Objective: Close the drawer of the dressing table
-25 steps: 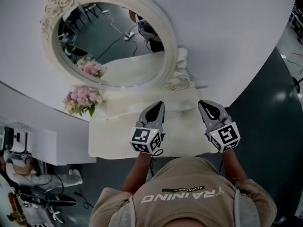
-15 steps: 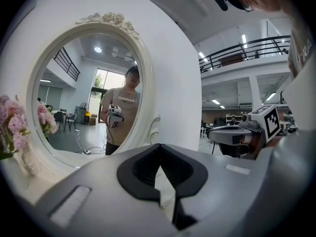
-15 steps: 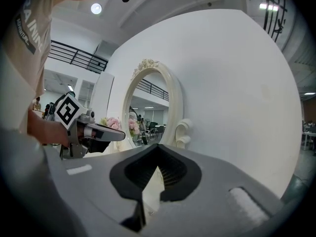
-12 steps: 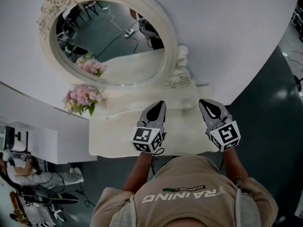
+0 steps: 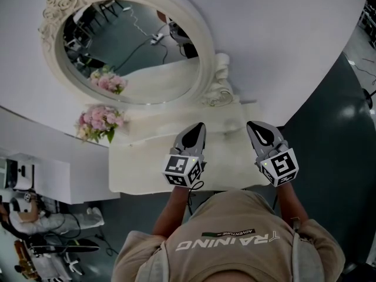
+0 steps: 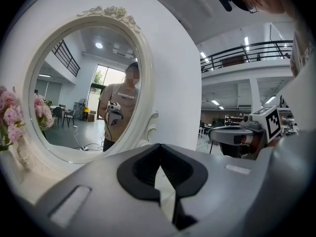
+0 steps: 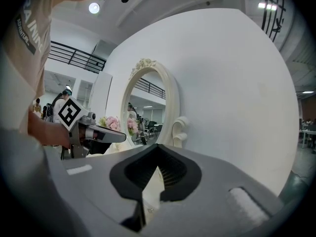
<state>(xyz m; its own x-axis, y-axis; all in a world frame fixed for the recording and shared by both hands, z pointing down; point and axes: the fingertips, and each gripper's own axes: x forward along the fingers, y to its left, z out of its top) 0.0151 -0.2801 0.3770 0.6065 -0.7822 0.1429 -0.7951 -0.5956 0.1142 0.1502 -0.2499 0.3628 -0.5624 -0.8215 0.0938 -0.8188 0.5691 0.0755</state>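
The white dressing table [image 5: 138, 172] stands against a curved white wall, with a cream oval mirror [image 5: 126, 46] on it. Its drawer is hidden from me in every view, below the tabletop and behind my body. My left gripper [image 5: 196, 128] hovers over the middle of the tabletop, and its jaws meet at the tips with nothing between them [image 6: 159, 146]. My right gripper [image 5: 254, 126] hangs over the table's right end, also shut and holding nothing [image 7: 158, 147]. Both point towards the mirror's base.
A bunch of pink flowers [image 5: 97, 122] stands at the table's back left and shows again in the mirror. A white cabinet [image 5: 44, 181] sits to the left, with a person [image 5: 29, 216] and cables on the floor. Dark floor [image 5: 329, 134] lies to the right.
The mirror and flowers have drifted slightly left and up in the head view. Both grippers hold nearly the same place over the tabletop.
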